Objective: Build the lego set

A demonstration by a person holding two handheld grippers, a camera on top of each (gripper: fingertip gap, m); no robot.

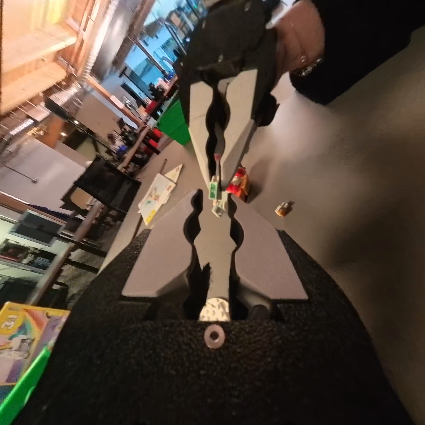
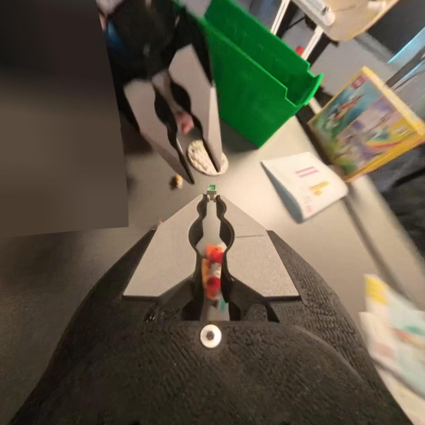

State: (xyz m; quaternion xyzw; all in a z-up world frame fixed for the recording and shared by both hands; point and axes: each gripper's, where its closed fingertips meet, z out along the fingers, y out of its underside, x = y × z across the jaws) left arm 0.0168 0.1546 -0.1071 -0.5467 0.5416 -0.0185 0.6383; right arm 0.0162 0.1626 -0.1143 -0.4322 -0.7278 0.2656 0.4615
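1. A green bin (image 2: 253, 92) stands toward the far edge of the grey tabletop (image 2: 264, 195), with a colourful toy box (image 2: 368, 128) and an open booklet (image 2: 303, 184) beside it.
2. A round pale studded plate (image 2: 202, 158) lies flat under the left gripper (image 2: 204, 174), whose fingers stand apart with nothing pressed between them.
3. A small brown-and-white piece (image 2: 176, 180) lies loose just beside that gripper's tip.
4. The right gripper (image 2: 211, 199) has its fingertips (image 2: 205, 198) clamped on a tiny white-and-green brick assembly (image 2: 211, 192), held above the tabletop between the two grippers.
5. A red-and-orange brick model (image 1: 239, 184) sits on the tabletop below the right gripper.
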